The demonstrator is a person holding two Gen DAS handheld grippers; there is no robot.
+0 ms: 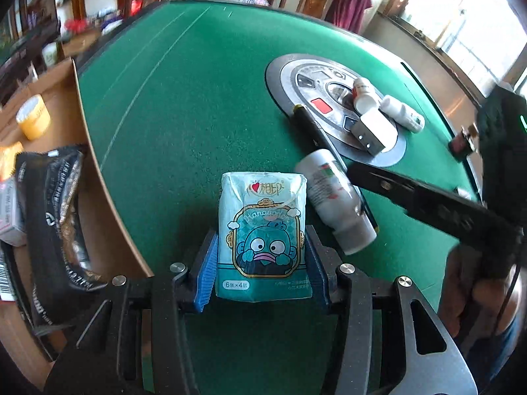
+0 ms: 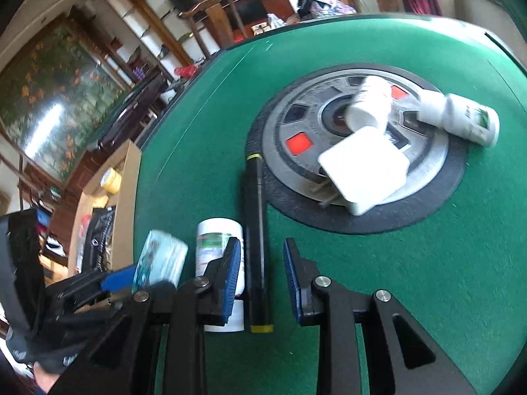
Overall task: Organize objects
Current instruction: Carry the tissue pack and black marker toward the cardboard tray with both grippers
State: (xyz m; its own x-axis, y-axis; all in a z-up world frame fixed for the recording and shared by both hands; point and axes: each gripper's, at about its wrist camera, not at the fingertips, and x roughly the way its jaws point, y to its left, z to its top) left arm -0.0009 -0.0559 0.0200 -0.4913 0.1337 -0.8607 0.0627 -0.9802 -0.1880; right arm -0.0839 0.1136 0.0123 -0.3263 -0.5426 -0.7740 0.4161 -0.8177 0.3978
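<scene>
My left gripper (image 1: pixel 262 263) is shut on a teal tissue pack (image 1: pixel 263 233) with a cartoon fish and holds it over the green table (image 1: pixel 184 105). The pack also shows in the right wrist view (image 2: pixel 161 258). My right gripper (image 2: pixel 262 263) is open, its blue pads astride a black marker with yellow ends (image 2: pixel 257 247) that lies on the felt. A white bottle (image 2: pixel 219 240) lies just left of the marker and also shows in the left wrist view (image 1: pixel 332 197).
A round metal hub (image 2: pixel 359 151) in the table's middle carries a white charger block (image 2: pixel 365 171) and two white bottles (image 2: pixel 461 118). A cardboard box (image 1: pixel 66 151) at the table's left edge holds a tape roll (image 1: pixel 33 117) and a black pouch (image 1: pixel 56 217).
</scene>
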